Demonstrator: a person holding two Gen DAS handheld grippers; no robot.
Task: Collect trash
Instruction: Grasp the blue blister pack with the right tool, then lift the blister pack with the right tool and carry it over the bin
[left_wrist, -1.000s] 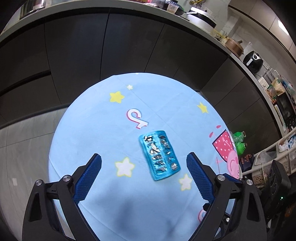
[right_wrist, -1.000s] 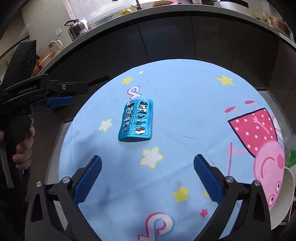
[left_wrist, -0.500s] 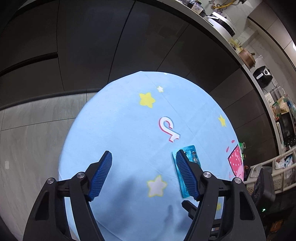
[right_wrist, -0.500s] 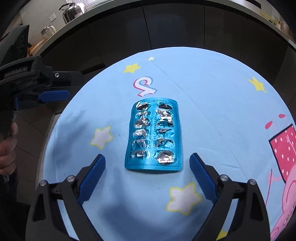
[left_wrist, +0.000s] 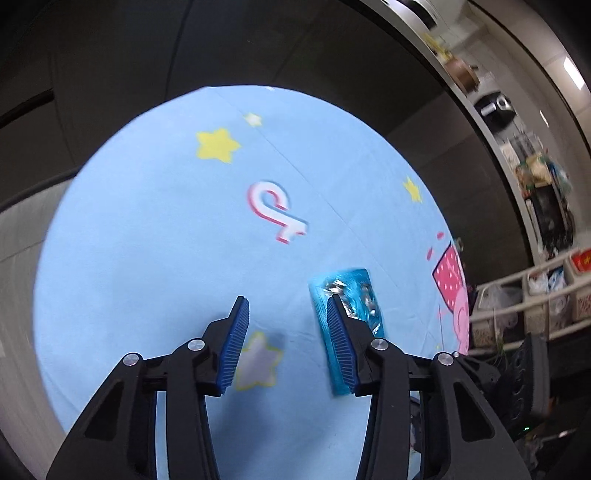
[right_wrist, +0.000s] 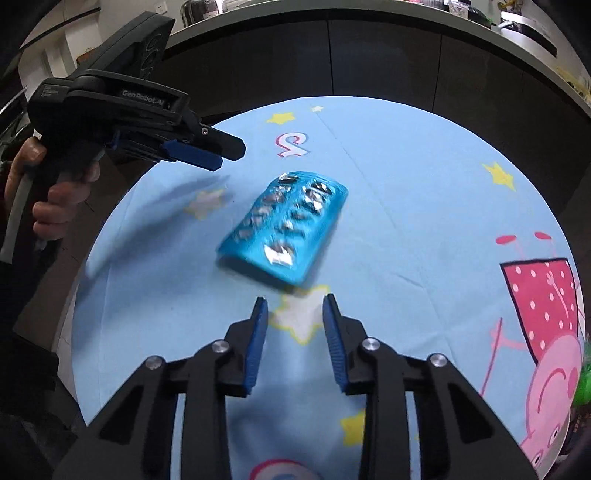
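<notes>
The right gripper has its blue ribbed pads partway apart and closing, with nothing between them but a pale star printed on the cloth; the blister pack lies just beyond its fingertips, apart from them. The left gripper is likewise partway apart and closing on bare cloth, and its right-hand finger stands in front of the left long edge of the blister pack, covering that edge; whether it touches the pack I cannot tell. In the right wrist view the left gripper reaches in from up and left of the pack, well clear of it, with a person's hand wrapped round its black handle.

The pack is turquoise, with crumpled silver foil over its emptied pockets, and it bows upward along its length. It rests on a round table under a light blue tablecloth printed with yellow stars and a pink cartoon pig, the pig lying to the right of the pack. Beyond the pack, behind the table, run dark cabinet fronts beneath a curved countertop carrying kitchenware. Both views are somewhat blurred
</notes>
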